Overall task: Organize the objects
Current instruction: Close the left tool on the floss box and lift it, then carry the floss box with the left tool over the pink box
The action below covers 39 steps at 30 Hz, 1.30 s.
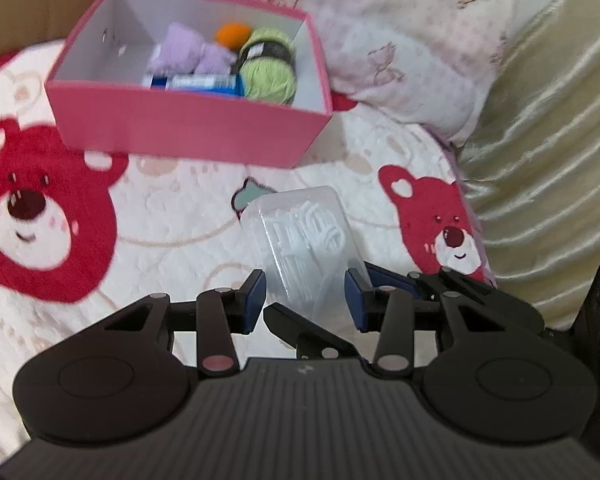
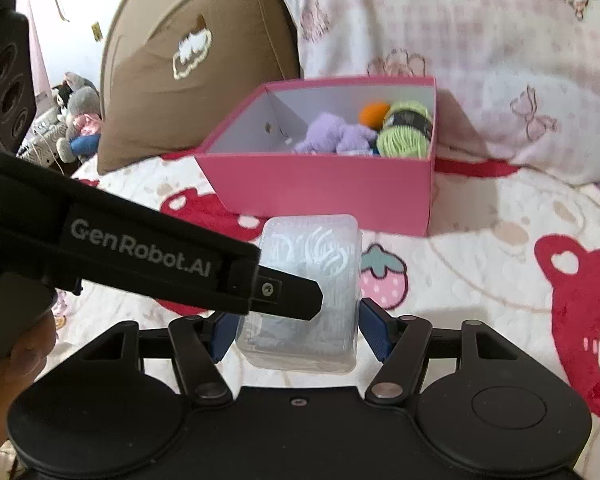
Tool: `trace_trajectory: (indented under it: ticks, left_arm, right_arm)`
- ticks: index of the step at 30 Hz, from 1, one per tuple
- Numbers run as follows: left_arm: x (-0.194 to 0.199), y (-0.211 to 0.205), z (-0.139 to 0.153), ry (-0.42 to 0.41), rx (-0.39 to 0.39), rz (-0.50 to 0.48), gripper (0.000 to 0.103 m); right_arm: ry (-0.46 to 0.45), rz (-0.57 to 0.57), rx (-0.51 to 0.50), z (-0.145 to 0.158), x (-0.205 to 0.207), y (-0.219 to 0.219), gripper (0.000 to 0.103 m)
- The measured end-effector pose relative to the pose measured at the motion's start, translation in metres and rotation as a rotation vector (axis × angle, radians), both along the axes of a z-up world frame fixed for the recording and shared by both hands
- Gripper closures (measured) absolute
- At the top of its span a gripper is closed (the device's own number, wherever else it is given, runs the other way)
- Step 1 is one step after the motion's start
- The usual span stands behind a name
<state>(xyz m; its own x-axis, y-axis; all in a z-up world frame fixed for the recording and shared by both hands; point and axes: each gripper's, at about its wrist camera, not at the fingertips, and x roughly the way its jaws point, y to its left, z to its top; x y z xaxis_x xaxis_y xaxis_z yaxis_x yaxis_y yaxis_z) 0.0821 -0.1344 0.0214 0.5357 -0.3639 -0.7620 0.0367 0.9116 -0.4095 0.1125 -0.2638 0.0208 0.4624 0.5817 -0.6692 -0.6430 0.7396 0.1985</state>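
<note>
Gripping a clear plastic box [image 2: 300, 304] between the right gripper [image 2: 298, 332] pads, half open; left gripper [image 1: 305, 296] pinching its side.

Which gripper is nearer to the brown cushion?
Left, probably. The left gripper reaches in over the clear box from the same side as the brown cushion. The right gripper clamps that box from the side farther from the cushion.

"GenRobot.AI" in grey letters on the left gripper [image 2: 290, 300] side
</note>
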Motion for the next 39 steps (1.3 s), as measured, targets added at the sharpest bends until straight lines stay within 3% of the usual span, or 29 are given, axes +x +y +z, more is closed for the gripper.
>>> trace_trajectory:
  ticks: [7,16,22,29,34,39]
  left_arm:
    - [-0.02,0.02,0.018,-0.057,-0.018,0.028,0.059]
    - [-0.012,0.037,0.05,-0.085,-0.051,0.07,0.058]
    - [0.002,0.049,0.066,-0.031,-0.067,0.076,0.054]
    - [0.017,0.067,0.077,-0.028,-0.094,0.1,0.053]
    - [0.038,0.093,0.083,-0.022,-0.161,0.147,0.053]
    - [0.077,0.118,0.088,0.021,-0.17,0.114,0.052]
  right_arm:
    - [-0.062,0.059,0.016,0.021,-0.012,0.01,0.035]
    - [-0.161,0.059,0.072,0.047,-0.016,0.02,0.035]
    - [-0.119,0.061,0.085,0.069,-0.004,0.03,0.035]
    - [-0.066,0.093,0.046,0.087,0.016,0.05,0.035]
    - [-0.089,0.148,0.005,0.105,0.036,0.072,0.036]
    - [-0.104,0.188,-0.042,0.114,0.062,0.102,0.036]
